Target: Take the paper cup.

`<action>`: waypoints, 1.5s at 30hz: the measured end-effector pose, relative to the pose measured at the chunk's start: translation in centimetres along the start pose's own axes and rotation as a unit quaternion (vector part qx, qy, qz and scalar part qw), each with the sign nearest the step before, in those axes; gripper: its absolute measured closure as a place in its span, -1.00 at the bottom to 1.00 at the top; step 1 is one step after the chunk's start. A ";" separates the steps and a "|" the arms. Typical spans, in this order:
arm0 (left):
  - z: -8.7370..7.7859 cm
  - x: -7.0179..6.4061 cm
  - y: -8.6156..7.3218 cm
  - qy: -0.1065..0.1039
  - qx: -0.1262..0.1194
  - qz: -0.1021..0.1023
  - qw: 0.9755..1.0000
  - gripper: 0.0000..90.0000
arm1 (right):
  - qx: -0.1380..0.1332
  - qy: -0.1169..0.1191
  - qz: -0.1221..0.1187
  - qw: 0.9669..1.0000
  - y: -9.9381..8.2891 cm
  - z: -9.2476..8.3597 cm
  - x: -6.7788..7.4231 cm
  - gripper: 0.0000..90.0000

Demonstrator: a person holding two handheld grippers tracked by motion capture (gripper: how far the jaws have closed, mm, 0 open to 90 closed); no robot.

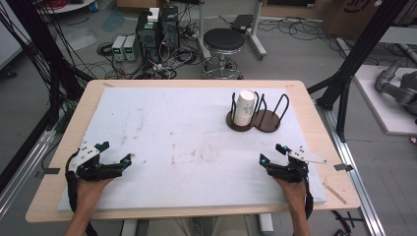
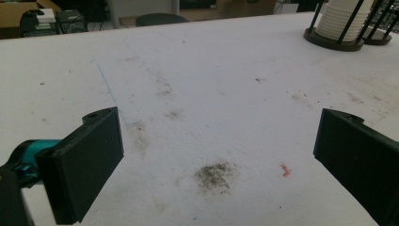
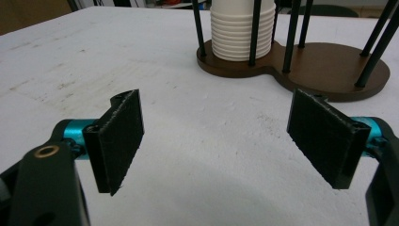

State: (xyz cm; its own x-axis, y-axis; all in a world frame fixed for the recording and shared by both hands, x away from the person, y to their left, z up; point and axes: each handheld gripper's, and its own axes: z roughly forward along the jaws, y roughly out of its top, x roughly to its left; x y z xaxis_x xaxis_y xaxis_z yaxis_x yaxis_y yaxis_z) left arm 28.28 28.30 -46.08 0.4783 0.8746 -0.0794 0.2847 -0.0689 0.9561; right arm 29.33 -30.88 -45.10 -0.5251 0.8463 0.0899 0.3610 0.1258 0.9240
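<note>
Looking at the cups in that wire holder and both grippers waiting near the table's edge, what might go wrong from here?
1. The stack of cups sits between thin black rods; the right gripper, jaws open, might snag a rod when reaching in.
2. The cups are nested tightly, so several may lift together.
3. The brown base seems to rest loose on the white mat; a sideways pull might drag or tip it. The left gripper, also open, is far away.

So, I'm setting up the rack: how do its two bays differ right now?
The left bay holds a stack of white cups inside its black rods; the right bay has bare brown base showing. In the high view the left bay sits nearer the table's middle, the right bay nearer its right edge. Both share one joined brown base and similar rods.
</note>
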 end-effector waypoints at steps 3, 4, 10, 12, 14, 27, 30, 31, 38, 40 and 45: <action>0.0 0.0 0.0 0.000 -0.001 -0.001 1.000 -0.96 | -0.008 -0.005 -0.003 1.000 -0.1 -0.2 0.1 -0.57; 0.0 0.0 0.0 0.000 -0.001 -0.001 1.000 -0.96 | -0.011 -0.005 -0.003 1.000 -0.1 -0.2 0.1 -0.57; 0.0 0.0 0.0 0.000 0.001 0.000 1.000 -0.96 | -0.017 0.007 -0.006 1.000 -0.2 -0.4 0.1 -0.57; 0.0 0.0 0.0 0.000 0.000 0.001 1.000 -0.96 | -0.018 0.011 -0.011 1.000 -0.2 -0.4 0.1 -0.57; 0.0 0.0 0.0 0.000 0.000 0.003 1.000 -0.96 | -0.018 0.007 -0.014 1.000 -0.2 -0.4 0.3 -0.57; 0.2 0.0 0.1 0.002 0.009 -0.001 1.000 -0.96 | -0.031 0.043 0.030 0.998 0.0 -1.2 -1.3 -0.57; 0.1 0.0 0.1 0.002 0.007 0.001 1.000 -0.96 | -0.063 0.042 0.036 0.996 0.9 -2.1 -1.8 -0.57; 0.1 0.0 0.1 0.001 0.007 0.001 1.000 -0.96 | -0.068 0.041 0.033 0.996 1.4 -2.4 -1.9 -0.57; 0.2 0.0 0.1 0.002 0.010 0.000 1.000 -0.96 | -0.055 0.035 -0.001 0.998 5.0 -3.5 -2.5 -0.57; 0.2 0.0 0.1 0.002 0.010 -0.001 1.000 -0.96 | -0.054 0.036 -0.007 0.998 5.6 -3.6 -2.5 -0.57; 0.3 0.0 0.1 0.002 0.012 -0.001 1.000 -0.96 | -0.046 0.048 -0.034 0.997 9.3 -3.6 -2.9 -0.57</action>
State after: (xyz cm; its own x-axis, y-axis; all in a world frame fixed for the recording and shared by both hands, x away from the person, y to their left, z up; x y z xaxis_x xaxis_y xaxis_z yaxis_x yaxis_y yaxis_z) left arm 28.53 28.20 -46.06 0.4747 0.8765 -0.0796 0.3046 -0.0787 0.9492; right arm 31.41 -34.04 -35.37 -0.6196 0.7829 0.0566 0.2515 0.1297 0.9591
